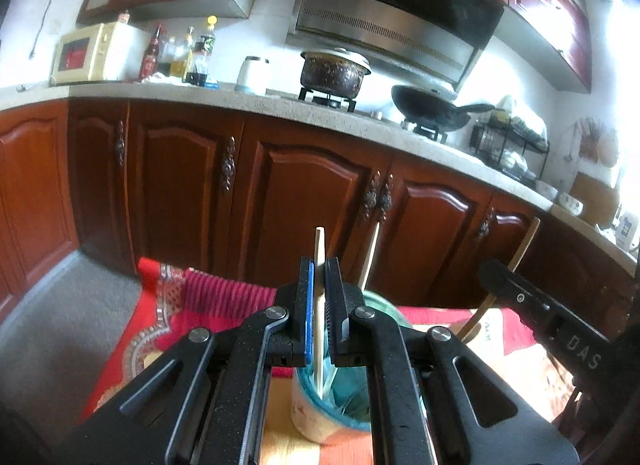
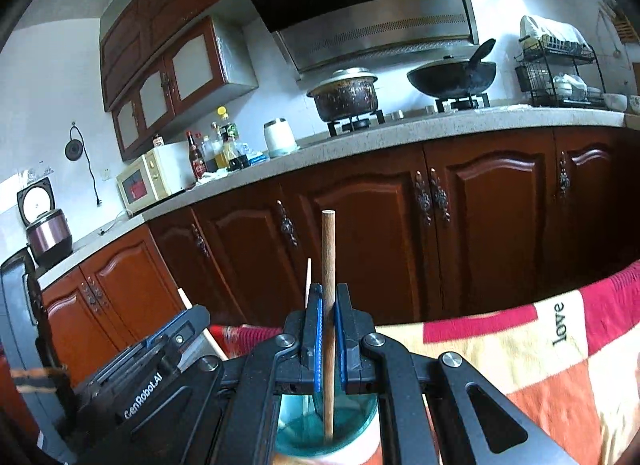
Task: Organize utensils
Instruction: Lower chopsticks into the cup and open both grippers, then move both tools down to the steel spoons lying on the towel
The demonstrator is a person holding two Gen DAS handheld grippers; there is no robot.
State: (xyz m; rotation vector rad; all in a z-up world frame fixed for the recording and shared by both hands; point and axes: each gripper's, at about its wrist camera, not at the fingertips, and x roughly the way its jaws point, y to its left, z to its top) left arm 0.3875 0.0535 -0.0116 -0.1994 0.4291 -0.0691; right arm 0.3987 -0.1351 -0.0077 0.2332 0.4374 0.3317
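Note:
My left gripper is shut on a thin pale wooden stick that stands upright. The stick's lower end dips into a cream cup with a teal inside just below the jaws. My right gripper is shut on a round brown wooden handle, also upright. Its lower end is inside the same cup. Both grippers hang close together over the cup. In the right wrist view the left gripper's black body is at lower left. Another pale stick rises from behind the cup.
The cup stands on a table under a red, orange and cream patterned cloth. Beyond it runs a row of dark wooden cabinets under a stone counter with a pot, wok, microwave, bottles and dish rack.

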